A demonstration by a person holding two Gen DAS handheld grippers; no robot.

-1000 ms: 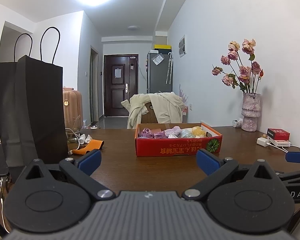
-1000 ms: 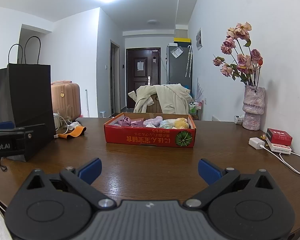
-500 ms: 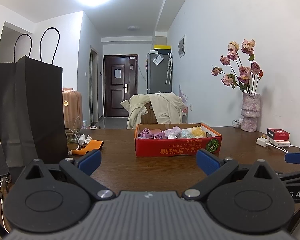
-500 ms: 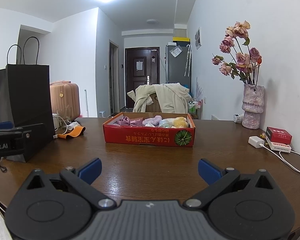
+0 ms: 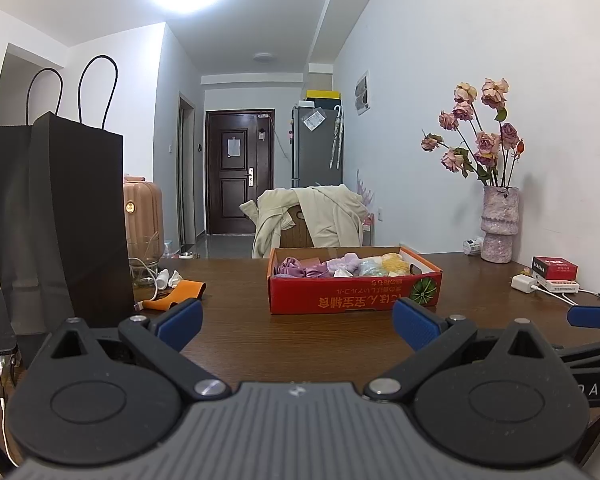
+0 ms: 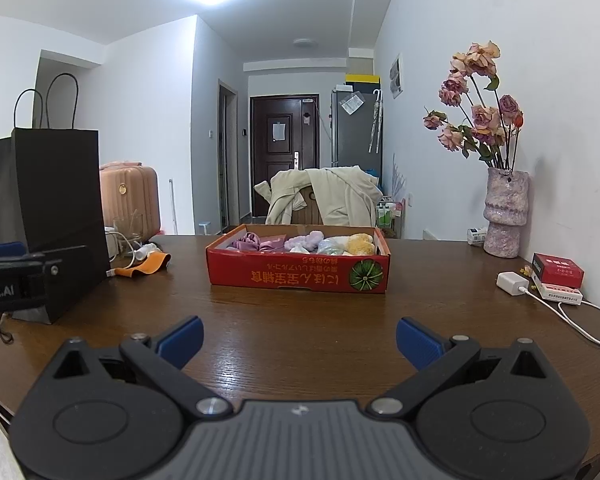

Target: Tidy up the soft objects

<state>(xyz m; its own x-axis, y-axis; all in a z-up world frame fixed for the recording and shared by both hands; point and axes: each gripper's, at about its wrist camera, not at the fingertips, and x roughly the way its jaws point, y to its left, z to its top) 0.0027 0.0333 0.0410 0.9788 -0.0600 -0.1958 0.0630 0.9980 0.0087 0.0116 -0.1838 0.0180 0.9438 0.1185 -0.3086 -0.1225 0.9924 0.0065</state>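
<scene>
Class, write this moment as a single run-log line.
left gripper: open, empty | right gripper: open, empty | soft items: in red box | table: both grippers short of box

Left tongs [image 5: 297, 322] level, blue-tipped fingers [image 5: 179, 321] spread wide, holding nothing, right tongs [image 6: 299, 338] alongside, likewise spread and unloaded

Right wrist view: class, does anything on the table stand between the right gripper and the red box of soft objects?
Nothing visible does. Only bare brown table lies between the open right gripper and the red box. The black bag stands off to the left, the white charger to the right.
</scene>
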